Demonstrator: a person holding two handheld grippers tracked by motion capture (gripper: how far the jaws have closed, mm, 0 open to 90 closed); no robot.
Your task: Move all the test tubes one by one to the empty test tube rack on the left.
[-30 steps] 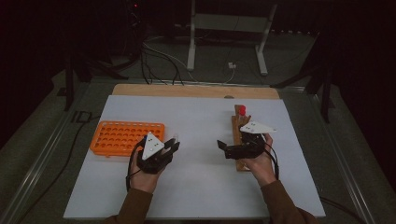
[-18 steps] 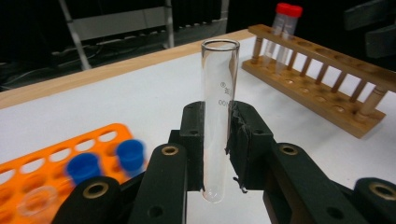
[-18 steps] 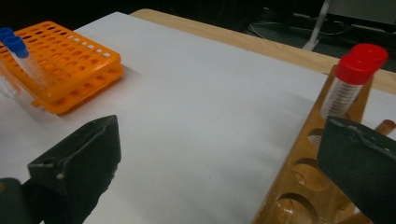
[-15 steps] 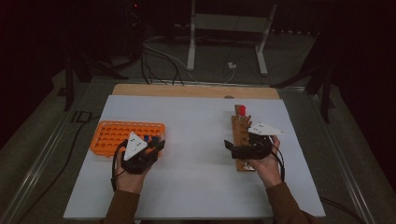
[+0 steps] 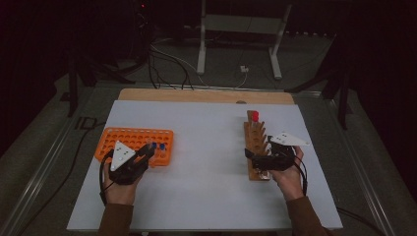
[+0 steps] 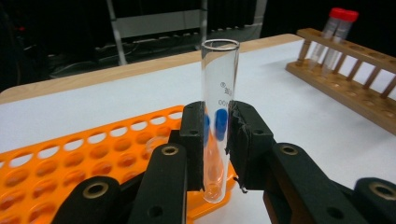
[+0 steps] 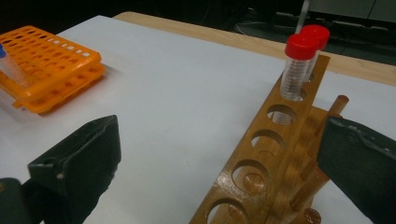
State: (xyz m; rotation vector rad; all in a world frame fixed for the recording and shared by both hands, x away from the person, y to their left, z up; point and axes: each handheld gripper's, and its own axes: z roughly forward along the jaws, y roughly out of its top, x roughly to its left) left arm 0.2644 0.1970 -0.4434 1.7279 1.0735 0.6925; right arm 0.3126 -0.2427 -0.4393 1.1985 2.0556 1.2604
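Left gripper (image 6: pixel 217 140) pinches a clear glass test tube (image 6: pixel 218 112) upright, its bottom at the near edge of the orange tube rack (image 5: pixel 133 142) on the white table (image 5: pixel 206 147). Right gripper (image 7: pixel 219 158) has jaws spread wide, straddling the wooden rack (image 7: pixel 275 154) holding two red-capped tubes (image 7: pixel 299 65) at its far end.

Dim room, soft grainy frames

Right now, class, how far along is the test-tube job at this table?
Done: nothing sits in the orange rack. In hand: the left gripper clamps an uncapped glass test tube upright over it. Left: seating it; two red-capped tubes stand in the wooden rack by the open right gripper.
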